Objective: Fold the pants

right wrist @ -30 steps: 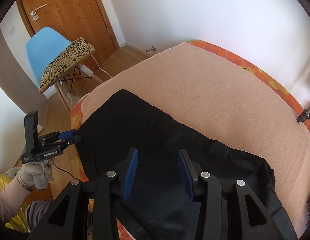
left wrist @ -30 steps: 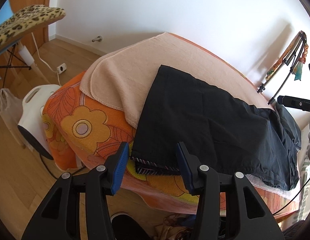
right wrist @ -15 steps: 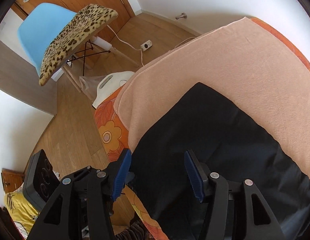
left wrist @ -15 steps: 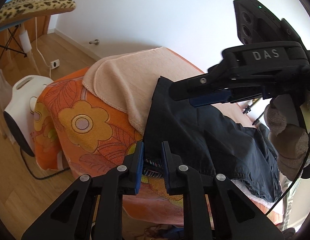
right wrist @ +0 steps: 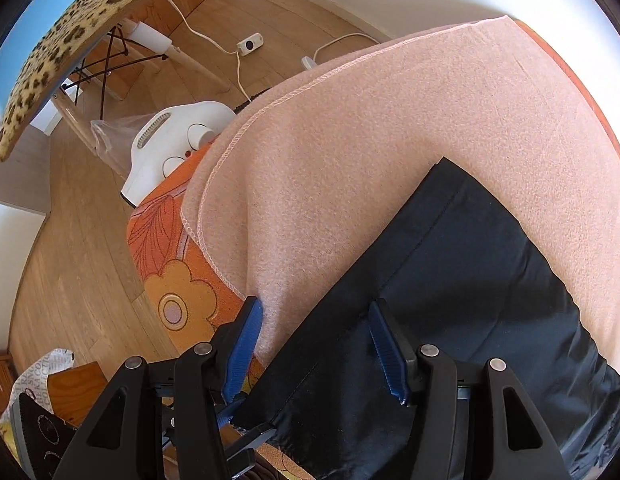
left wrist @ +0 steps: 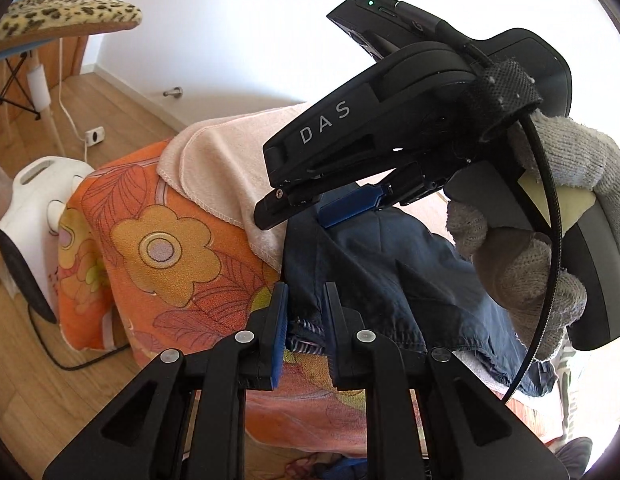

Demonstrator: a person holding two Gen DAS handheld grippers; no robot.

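Dark pants (right wrist: 470,280) lie flat on a pink blanket (right wrist: 390,140) over the bed. My left gripper (left wrist: 305,300) is shut on the near corner of the pants' (left wrist: 390,272) leg hem, striped lining showing between the pads. The right wrist view catches it low down, as the left gripper (right wrist: 249,426) pinching that corner. My right gripper (right wrist: 314,316) points down, open, its fingers straddling the hem edge further along without pressing it. In the left wrist view the right gripper (left wrist: 299,218) hovers just over the hem, held by a gloved hand (left wrist: 522,272).
An orange floral bedcover (left wrist: 161,240) hangs over the bed's end. On the wooden floor beside it stand a white appliance (right wrist: 177,136) with a cable and a chair with a leopard cushion (right wrist: 69,40). A white wall runs behind the bed.
My left gripper closed on the pants' hem corner. My right gripper swung over from the pants' middle and dropped to the hem end, now close above the left one, with its jaws a little wider.
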